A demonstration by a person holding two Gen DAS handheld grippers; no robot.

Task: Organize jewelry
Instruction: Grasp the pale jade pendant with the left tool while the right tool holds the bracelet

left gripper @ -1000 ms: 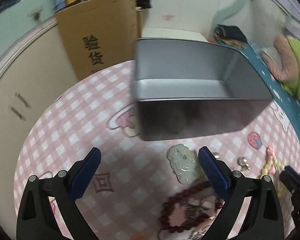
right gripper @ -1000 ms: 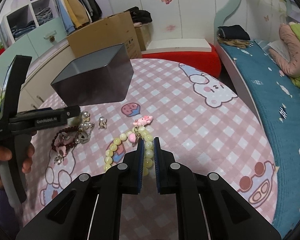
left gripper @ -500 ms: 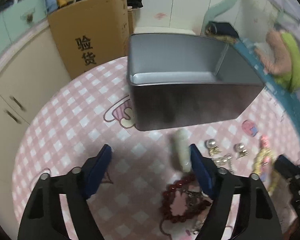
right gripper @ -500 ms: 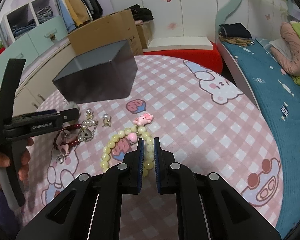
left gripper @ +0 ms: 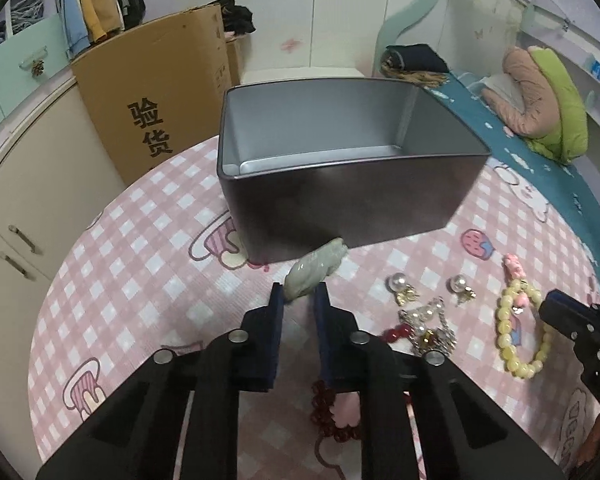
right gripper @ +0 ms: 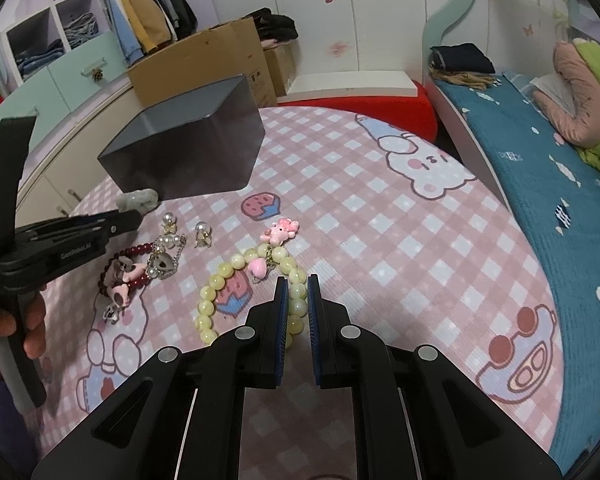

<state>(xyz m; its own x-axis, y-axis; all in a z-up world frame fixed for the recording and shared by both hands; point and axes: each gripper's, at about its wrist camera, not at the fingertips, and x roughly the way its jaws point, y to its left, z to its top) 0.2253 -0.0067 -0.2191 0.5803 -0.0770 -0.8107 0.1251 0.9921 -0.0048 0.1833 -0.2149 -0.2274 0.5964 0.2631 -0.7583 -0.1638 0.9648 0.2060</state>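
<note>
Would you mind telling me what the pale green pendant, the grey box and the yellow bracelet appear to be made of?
Pale green pendant: likely jade or similar stone; translucent, carved, glossy.
Grey box: probably sheet metal; thin walls, rolled rim, dull satin sheen.
Yellow bracelet: round beads, glass, resin or stone; milky, polished. I cannot tell which.

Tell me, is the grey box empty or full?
Probably empty. The grey box shows only a bare floor strip; its near wall hides the rest.
</note>
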